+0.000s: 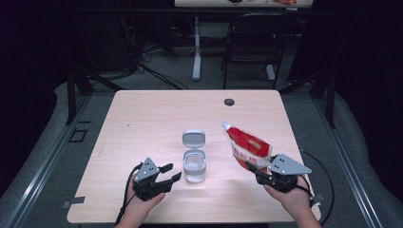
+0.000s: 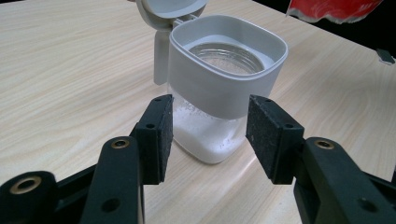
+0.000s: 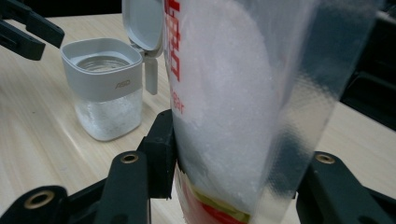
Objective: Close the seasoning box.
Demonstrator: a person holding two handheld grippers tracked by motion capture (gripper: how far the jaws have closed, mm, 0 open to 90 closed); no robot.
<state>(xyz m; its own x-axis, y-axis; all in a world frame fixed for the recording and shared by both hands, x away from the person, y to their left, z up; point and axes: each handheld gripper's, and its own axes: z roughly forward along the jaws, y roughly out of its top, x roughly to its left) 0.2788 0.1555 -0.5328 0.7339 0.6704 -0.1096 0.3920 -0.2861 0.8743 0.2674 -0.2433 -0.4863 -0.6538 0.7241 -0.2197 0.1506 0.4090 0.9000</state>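
Observation:
A clear jar (image 1: pixel 195 167) with a grey collar stands mid-table, its flip lid (image 1: pixel 194 138) open toward the far side; white granules fill its lower part. My left gripper (image 1: pixel 170 174) rests just left of it, open; in the left gripper view the jar (image 2: pixel 224 88) sits just beyond the spread pads of that gripper (image 2: pixel 210 135), untouched. My right gripper (image 1: pixel 254 170) is shut on a red-and-white spouted pouch (image 1: pixel 248 146), tilted with its spout (image 1: pixel 226 126) toward the jar. In the right gripper view the pouch (image 3: pixel 233 93), full of white granules, fills the gap between the jaws of my right gripper (image 3: pixel 233 179).
A round cable hole (image 1: pixel 229 102) lies near the table's far edge. Beyond the table stand a dark chair (image 1: pixel 252 42) and a white desk leg (image 1: pixel 196 47). A black cable (image 1: pixel 328 183) loops off the table's right front corner.

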